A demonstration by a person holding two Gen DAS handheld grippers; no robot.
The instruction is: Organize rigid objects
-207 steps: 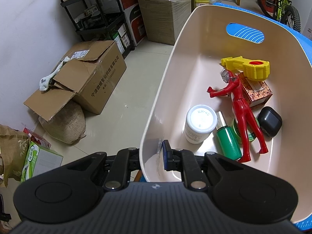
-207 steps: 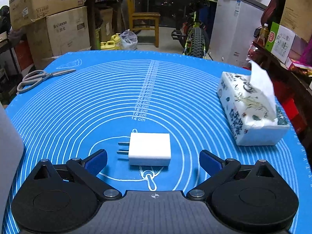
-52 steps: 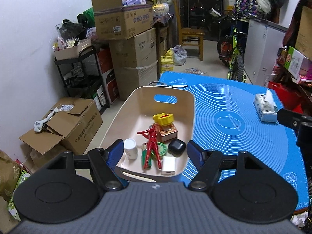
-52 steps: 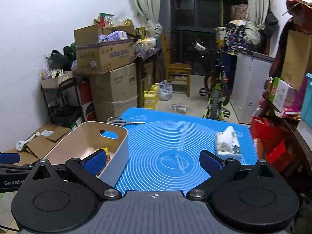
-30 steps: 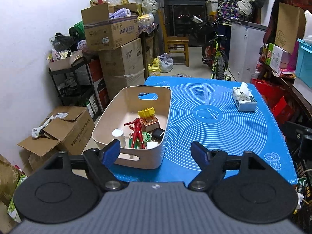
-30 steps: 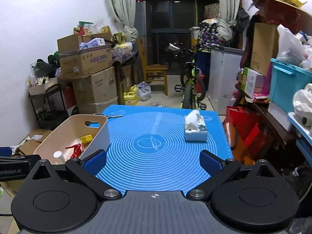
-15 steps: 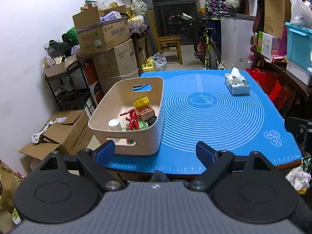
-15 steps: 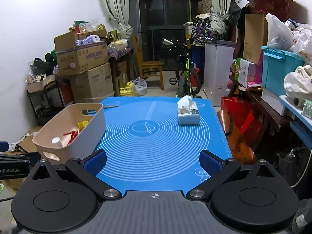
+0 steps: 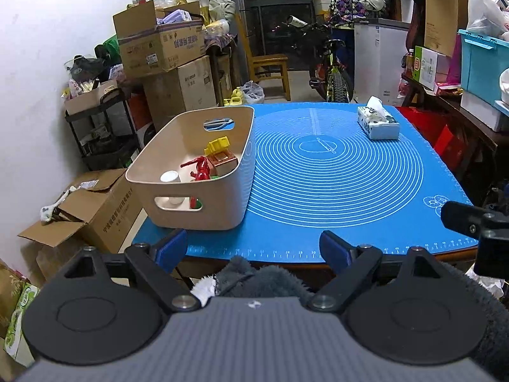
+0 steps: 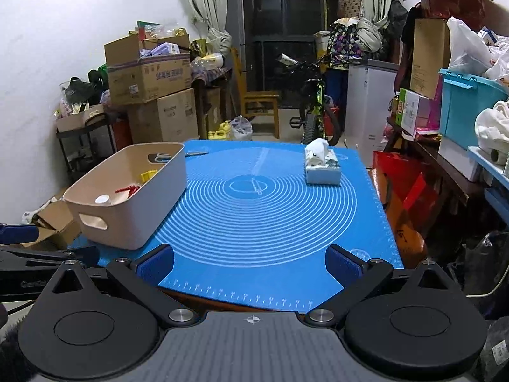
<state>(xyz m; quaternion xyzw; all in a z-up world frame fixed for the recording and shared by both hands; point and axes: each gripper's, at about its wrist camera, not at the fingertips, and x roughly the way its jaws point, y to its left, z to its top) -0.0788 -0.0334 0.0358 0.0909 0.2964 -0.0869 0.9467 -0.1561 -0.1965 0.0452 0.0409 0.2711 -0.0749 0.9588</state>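
A beige bin point(image 9: 203, 210) stands on the left side of the blue mat point(image 9: 337, 172). Inside it I see a red figure point(image 9: 201, 170), a yellow toy point(image 9: 217, 144), a patterned box point(image 9: 222, 158) and a white jar point(image 9: 169, 177). The bin also shows in the right wrist view point(image 10: 133, 210). My left gripper point(image 9: 252, 248) is open and empty, held back off the table's near edge. My right gripper point(image 10: 249, 262) is open and empty, also back from the near edge.
A tissue pack point(image 9: 378, 121) lies on the mat's far right. Scissors point(image 10: 195, 152) lie behind the bin. Cardboard boxes point(image 9: 82, 210) sit on the floor at the left. A bicycle point(image 10: 313, 117), a chair point(image 10: 257, 105) and shelves stand around the table.
Both grippers have pulled back and lower from the table. The bin and mat look smaller and farther. The white charger seen earlier on the mat is no longer there.
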